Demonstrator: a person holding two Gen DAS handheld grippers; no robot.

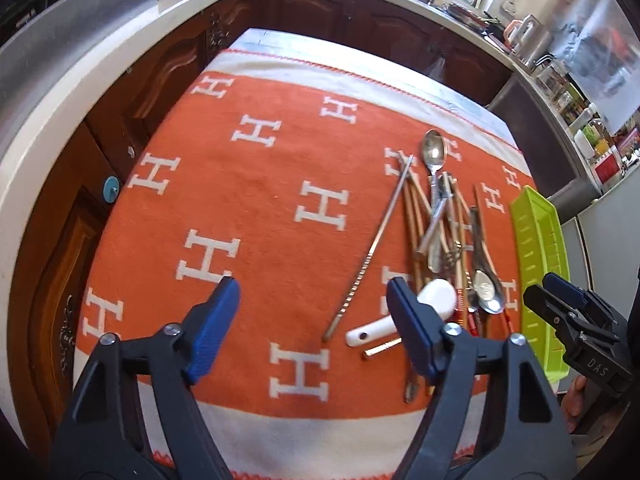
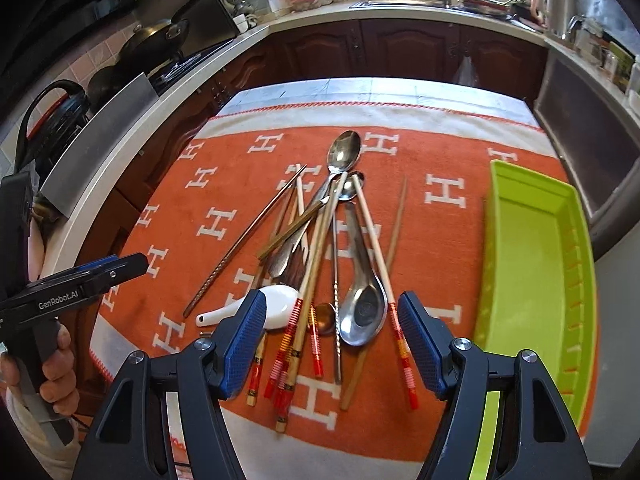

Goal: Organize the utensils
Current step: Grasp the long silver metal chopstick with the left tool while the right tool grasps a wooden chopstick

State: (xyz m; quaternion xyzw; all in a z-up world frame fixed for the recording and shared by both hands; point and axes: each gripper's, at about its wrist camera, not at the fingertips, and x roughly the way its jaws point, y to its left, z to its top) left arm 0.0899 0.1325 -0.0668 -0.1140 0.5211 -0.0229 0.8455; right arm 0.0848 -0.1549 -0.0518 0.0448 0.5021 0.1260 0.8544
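A loose pile of utensils (image 2: 320, 264) lies on the orange cloth (image 2: 208, 184) with white H letters that covers the table, just left of the lime-green tray (image 2: 532, 272). The pile is a crossed tangle: pale wooden chopsticks (image 2: 316, 260) with red and yellow banded ends, a long steel spoon (image 2: 343, 152) with its bowl at the far end, a wide steel soup spoon (image 2: 366, 312) lying bowl-up near the front, and a white ceramic spoon (image 2: 276, 306) on the pile's left edge. One steel chopstick (image 2: 244, 240) with a ridged tip lies aslant at the pile's left, partly apart from the rest. The tray sits lengthwise, its floor bare (slotted along the side wall).

The right gripper (image 2: 332, 336) hovers over the near end of the pile, fingers spread wide and holding nothing. The left gripper (image 1: 312, 324) hangs over the cloth left of the pile, fingers likewise spread and holding nothing, with the ceramic spoon beside its right finger.
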